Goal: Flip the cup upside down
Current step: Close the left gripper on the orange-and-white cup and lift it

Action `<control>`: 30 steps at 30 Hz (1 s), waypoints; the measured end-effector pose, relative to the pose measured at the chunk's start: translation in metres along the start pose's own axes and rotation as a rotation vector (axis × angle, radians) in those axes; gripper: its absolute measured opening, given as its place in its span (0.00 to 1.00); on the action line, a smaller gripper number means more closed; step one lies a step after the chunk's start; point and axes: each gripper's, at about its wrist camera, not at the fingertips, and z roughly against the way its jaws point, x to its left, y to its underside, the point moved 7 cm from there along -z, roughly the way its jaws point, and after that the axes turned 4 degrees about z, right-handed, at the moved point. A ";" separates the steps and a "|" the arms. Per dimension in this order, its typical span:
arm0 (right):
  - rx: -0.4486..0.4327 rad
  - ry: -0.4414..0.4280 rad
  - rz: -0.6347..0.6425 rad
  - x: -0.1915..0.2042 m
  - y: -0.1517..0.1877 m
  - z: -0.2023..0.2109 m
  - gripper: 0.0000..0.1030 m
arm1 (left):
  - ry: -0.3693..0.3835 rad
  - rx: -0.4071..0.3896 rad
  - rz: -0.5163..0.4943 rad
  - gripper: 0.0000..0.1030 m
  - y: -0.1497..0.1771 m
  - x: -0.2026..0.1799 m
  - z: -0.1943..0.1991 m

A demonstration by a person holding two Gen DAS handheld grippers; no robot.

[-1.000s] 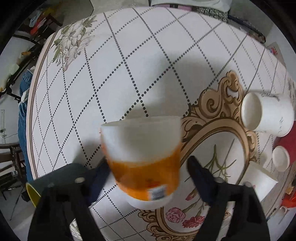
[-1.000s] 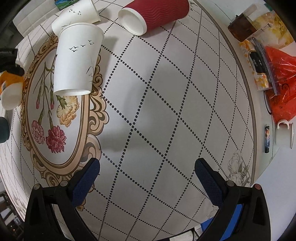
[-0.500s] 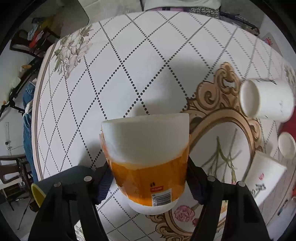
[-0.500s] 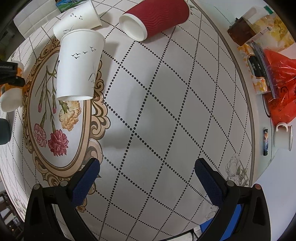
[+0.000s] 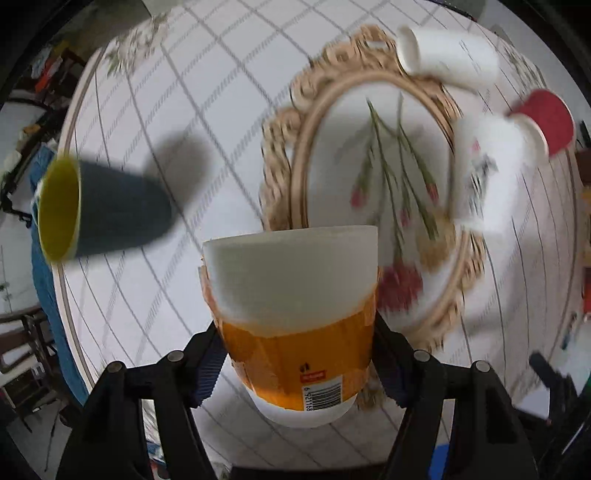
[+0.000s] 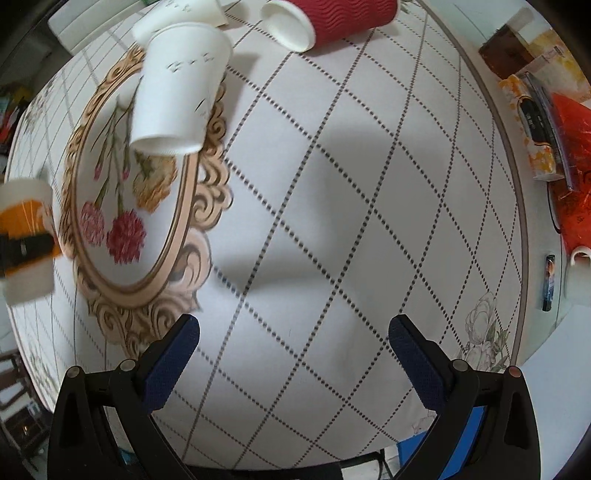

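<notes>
Jaws of the left gripper (image 5: 295,363) pinch the orange-and-white cup (image 5: 293,317) by its orange band, its wide white end pointing away from the camera and its narrower white end, below a barcode, toward it. It hangs above the tabletop (image 6: 332,221) beside the near end of the gilt oval frame printed on the cloth. Jaws of the right gripper (image 6: 293,354) stand spread wide with nothing between them, over a broad stretch of bare, dotted-diamond cloth; that stretch runs to the curved right edge, where packets and an orange bag crowd the rim. Toward the left edge lies a dark cup with a yellow lining (image 5: 99,206) on its side (the left view is motion-blurred). At the far edge a smooth white paper cup (image 6: 181,92) stands mouth-down on the frame's rim, near a ribbed red cup (image 6: 332,18) lying on its side.
</notes>
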 end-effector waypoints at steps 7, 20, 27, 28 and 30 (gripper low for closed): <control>0.012 -0.022 0.120 0.016 0.036 0.009 1.00 | 0.065 0.061 0.083 0.66 0.075 -0.007 -0.007; 0.053 -0.044 0.246 0.017 0.095 -0.005 1.00 | 0.050 0.077 0.105 0.66 0.147 -0.044 -0.034; 0.066 -0.030 0.226 -0.004 0.114 -0.009 1.00 | 0.015 0.086 0.056 0.67 0.138 -0.065 -0.045; 0.065 -0.025 0.222 -0.007 0.111 -0.008 1.00 | 0.014 0.090 0.050 0.67 0.145 -0.072 -0.043; 0.063 -0.020 0.210 -0.034 0.098 -0.011 1.00 | 0.014 0.091 0.045 0.67 0.136 -0.047 -0.050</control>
